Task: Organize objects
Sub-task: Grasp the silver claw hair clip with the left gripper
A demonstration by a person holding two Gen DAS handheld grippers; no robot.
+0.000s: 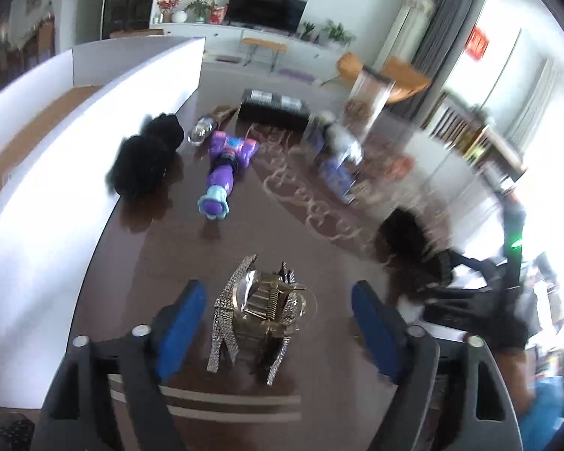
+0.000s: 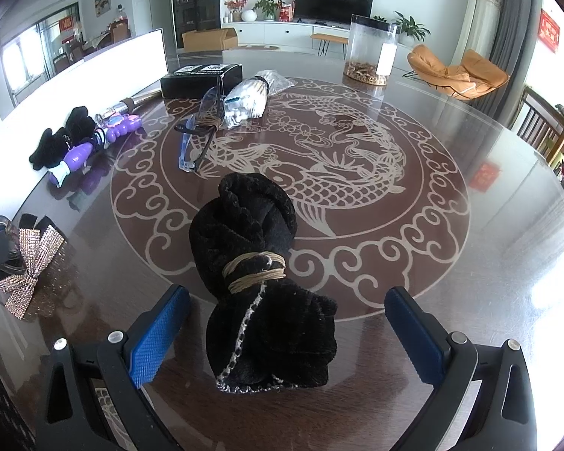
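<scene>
Black fuzzy bundle, tied round the middle w/ tan string, lies on the glass tabletop right btwn the blue pads of my right gripper. Jaws are wide, not touching it; a gap shows on both sides. Bundle sits on the near rim of the big fish pattern, near the tabletop's near edge.

My left gripper is also wide open. A sparkly bow hair clip w/ a gold spring lies btwn its pads, touching neither. In the right view the same clip is by the tabletop's left edge, w/ the left gripper's tip right by it.

Farther back on the left side I see a purple toy lying flat, and a black glove just beside it, touching or nearly, can't tell. A white board stands along that left edge. Clear glasses lie on the pattern's far left part, w/ a plastic bag of white bits just behind them. A long black box sits near the far edge. A tall clear jar w/ brown stuff in the bottom stands at the far edge, well apart from the rest.

Right part of the left view is blurry; I can make out a dark gloved hand and the bundle, not much more.
</scene>
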